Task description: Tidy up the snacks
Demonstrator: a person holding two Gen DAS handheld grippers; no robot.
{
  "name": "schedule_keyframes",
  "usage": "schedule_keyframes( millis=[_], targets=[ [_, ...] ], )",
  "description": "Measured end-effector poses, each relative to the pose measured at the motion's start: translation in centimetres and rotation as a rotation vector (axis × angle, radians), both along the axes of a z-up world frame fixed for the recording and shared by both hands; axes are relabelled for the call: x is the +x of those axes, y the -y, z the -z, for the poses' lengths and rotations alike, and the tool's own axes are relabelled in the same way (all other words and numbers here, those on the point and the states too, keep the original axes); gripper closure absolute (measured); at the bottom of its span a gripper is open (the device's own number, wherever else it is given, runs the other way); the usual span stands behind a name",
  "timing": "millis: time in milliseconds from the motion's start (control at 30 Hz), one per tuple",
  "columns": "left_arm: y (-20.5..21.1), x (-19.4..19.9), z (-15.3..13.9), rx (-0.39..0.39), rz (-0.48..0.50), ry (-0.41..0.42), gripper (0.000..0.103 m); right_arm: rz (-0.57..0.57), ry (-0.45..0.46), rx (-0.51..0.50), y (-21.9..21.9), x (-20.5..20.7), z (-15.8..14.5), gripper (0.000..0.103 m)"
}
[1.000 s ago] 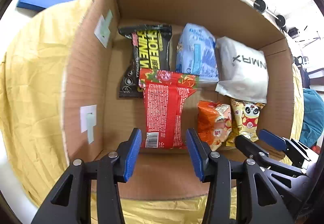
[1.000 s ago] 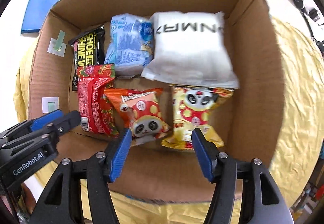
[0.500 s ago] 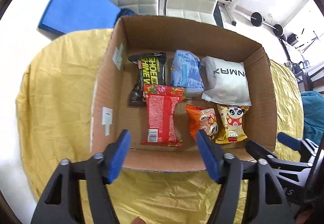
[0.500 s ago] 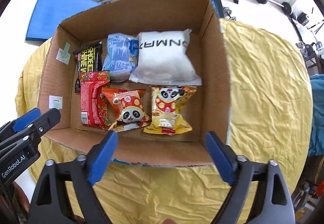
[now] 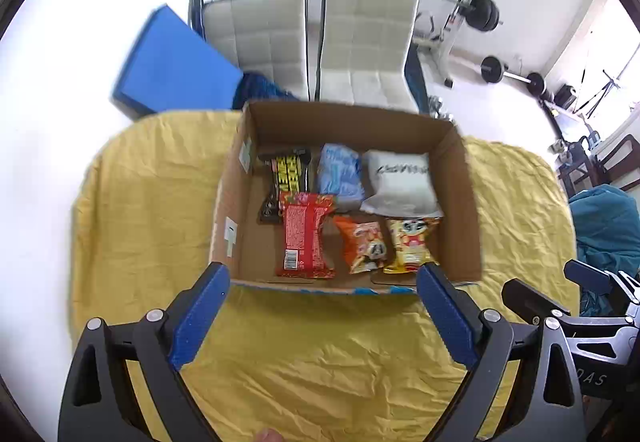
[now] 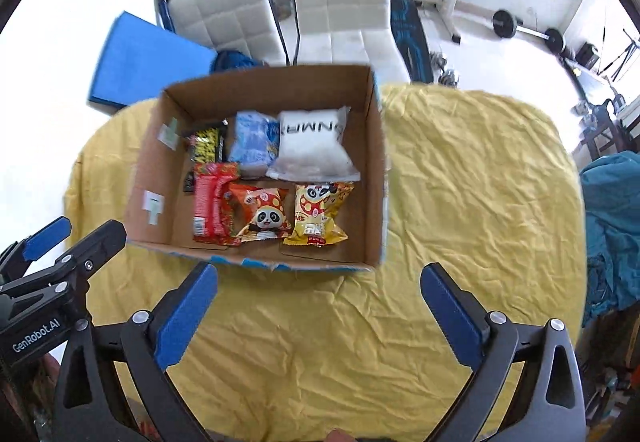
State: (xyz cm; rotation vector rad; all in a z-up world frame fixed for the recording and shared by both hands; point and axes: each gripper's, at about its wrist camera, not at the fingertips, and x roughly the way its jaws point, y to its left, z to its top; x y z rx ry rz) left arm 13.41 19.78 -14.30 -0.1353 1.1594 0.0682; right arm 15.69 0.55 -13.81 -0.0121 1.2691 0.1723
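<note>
An open cardboard box (image 5: 228,198) (image 6: 376,162) stands on a yellow cloth and holds several snack packs. Inside lie a black-and-yellow pack (image 5: 290,174), a blue pack (image 5: 340,174), a white pack (image 5: 400,182), a red pack (image 5: 306,238), an orange panda pack (image 5: 364,244) (image 6: 262,212) and a yellow panda pack (image 5: 410,242) (image 6: 318,210). My left gripper (image 5: 324,278) is open and empty, well back from the box's near wall. My right gripper (image 6: 318,274) is open and empty too, hanging over the cloth in front of the box.
The yellow cloth (image 6: 460,202) covers a rounded table. Beyond it stand two white padded chairs (image 5: 360,34), a blue mat (image 5: 172,62) and weight equipment (image 5: 480,10). A teal cloth (image 6: 612,226) lies at the right edge.
Both grippers have drawn back and up out of the box and opened wider. The box and the room behind it now show in full. The packs have not moved.
</note>
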Motion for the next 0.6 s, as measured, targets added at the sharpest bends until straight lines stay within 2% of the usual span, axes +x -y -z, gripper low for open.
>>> schedule_keyframes(
  millis=[100,267,367,600],
  targets=[
    [0.9,-2.1,-3.1,0.017,-0.005,0.044,0.007,-0.001,0.051,0.012,1.3,-2.6,-3.5,0.000],
    [2.0,-5.6,-7.8,-0.004,-0.013,0.100,0.007,-0.011,0.100,0.012,2.5,-6.0,-7.3,0.000],
    [2.4,-6.9,-9.6,0.011,-0.018,0.118,0.007,-0.028,0.104,0.026,3.2,-7.7,-9.2,0.000],
    [2.6,-9.4,-12.7,-0.015,-0.033,0.156,0.007,-0.048,0.143,0.043,4.4,-9.9,-13.1,0.000]
  ],
)
